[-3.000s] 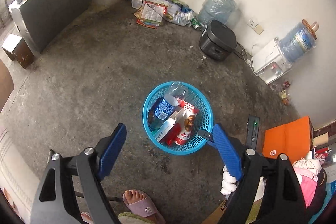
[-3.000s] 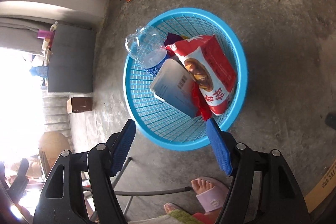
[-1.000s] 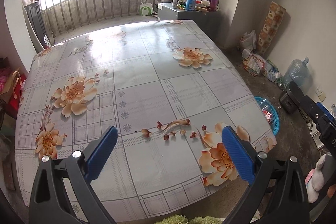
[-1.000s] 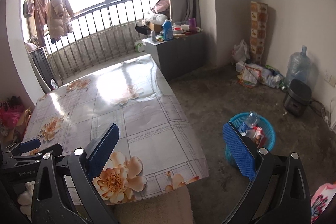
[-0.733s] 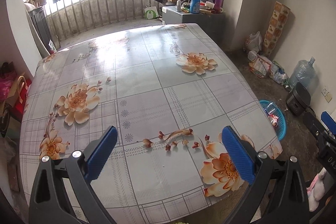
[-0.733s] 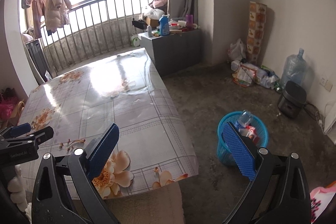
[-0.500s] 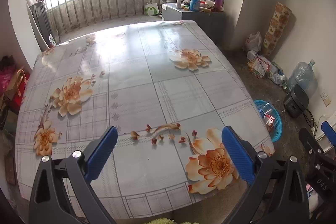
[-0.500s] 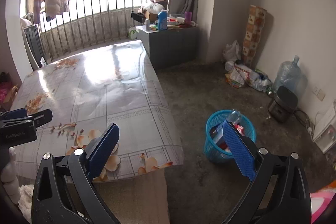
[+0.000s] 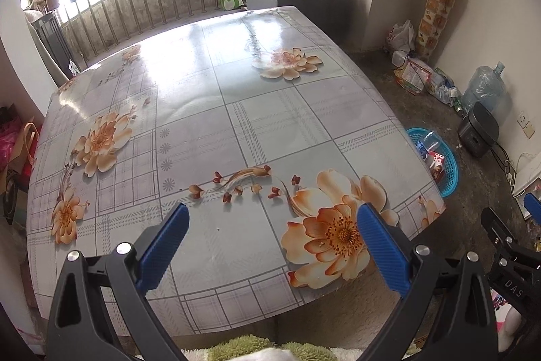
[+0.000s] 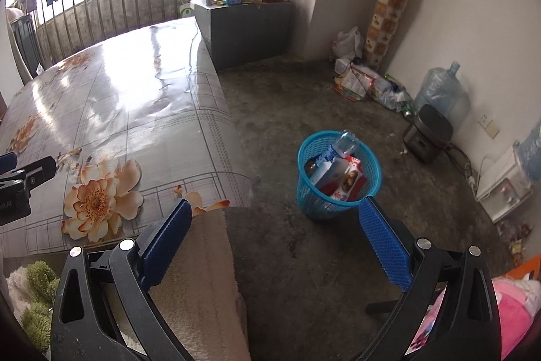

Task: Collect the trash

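A blue plastic basket [image 10: 370, 181] stands on the concrete floor right of the table; it holds a clear bottle [image 10: 345, 139], a white carton [image 10: 326, 173] and a red snack bag [image 10: 350, 180]. In the left wrist view the basket [image 9: 449, 173] peeks out past the table's right edge. My left gripper [image 9: 272, 215] is open, held above the near part of the flower-print table [image 9: 209, 110], with nothing between its blue pads. My right gripper [image 10: 275, 212] is open too, high over the floor, short of the basket. I see no loose trash on the tabletop.
A grey cabinet [image 10: 243, 22] with bottles stands by the railing. Along the right wall are a heap of bags [image 10: 365, 80], a water jug [image 10: 439, 93], a black cooker [image 10: 429, 132] and a white dispenser [image 10: 503, 188]. A beige cushion [image 10: 199, 279] lies under my right gripper.
Both grippers rose from just above the basket to table height and drew back. Over the last second the views shifted slightly; both jaws stayed open and empty.
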Action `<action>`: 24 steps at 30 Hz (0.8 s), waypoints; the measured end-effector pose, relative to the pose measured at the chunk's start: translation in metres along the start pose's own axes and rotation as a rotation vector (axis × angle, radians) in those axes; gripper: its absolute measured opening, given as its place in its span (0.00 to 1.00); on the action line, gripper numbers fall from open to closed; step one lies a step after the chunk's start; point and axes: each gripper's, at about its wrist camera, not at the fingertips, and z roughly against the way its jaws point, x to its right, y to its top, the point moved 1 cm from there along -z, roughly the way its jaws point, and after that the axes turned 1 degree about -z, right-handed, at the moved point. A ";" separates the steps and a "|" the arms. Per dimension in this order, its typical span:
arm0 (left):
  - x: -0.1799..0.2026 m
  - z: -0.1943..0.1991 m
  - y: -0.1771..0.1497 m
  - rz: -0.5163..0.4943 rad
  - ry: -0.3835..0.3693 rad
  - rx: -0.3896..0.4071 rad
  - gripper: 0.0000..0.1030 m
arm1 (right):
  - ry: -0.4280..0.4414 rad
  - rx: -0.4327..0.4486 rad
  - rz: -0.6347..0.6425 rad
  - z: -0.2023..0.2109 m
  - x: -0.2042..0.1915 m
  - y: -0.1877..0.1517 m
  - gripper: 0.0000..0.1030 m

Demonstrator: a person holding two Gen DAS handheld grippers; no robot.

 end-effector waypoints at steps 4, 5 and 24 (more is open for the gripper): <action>0.000 0.001 0.001 0.007 0.008 0.003 0.95 | -0.002 0.000 -0.006 0.000 0.002 0.000 0.92; 0.000 0.001 0.001 0.009 0.010 0.004 0.95 | -0.001 0.000 -0.008 0.000 0.001 -0.001 0.92; 0.004 0.003 0.000 -0.007 0.008 0.002 0.95 | 0.006 0.000 0.000 0.001 -0.001 -0.002 0.92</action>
